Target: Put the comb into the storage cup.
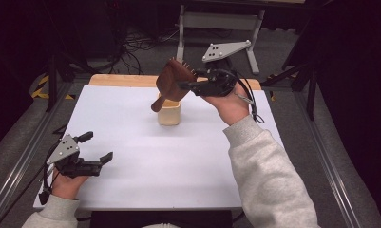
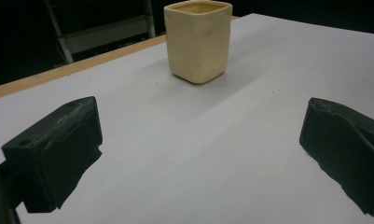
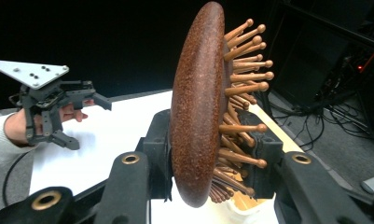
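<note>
My right gripper (image 1: 181, 84) is shut on the head of a brown wooden hairbrush (image 1: 173, 80), jaws on its back and on its pin side. The brush hangs tilted above a cream square cup (image 1: 169, 115), and its handle end comes down by the cup's left rim. In the right gripper view the hairbrush (image 3: 198, 107) stands on edge between my jaws, pins to the right, with the cup (image 3: 243, 207) just below it. My left gripper (image 1: 97, 146) rests open at the table's front left, with nothing between its jaws. From there the cup (image 2: 198, 39) stands upright, well ahead of the left gripper (image 2: 198, 154).
A white board (image 1: 131, 180) covers the table, with a wooden strip (image 1: 117, 80) along the far edge. A metal stand (image 1: 216, 21) and cables lie on the floor behind. The person's sleeve (image 1: 269, 166) crosses the right front. The left gripper (image 3: 89, 122) shows farther off.
</note>
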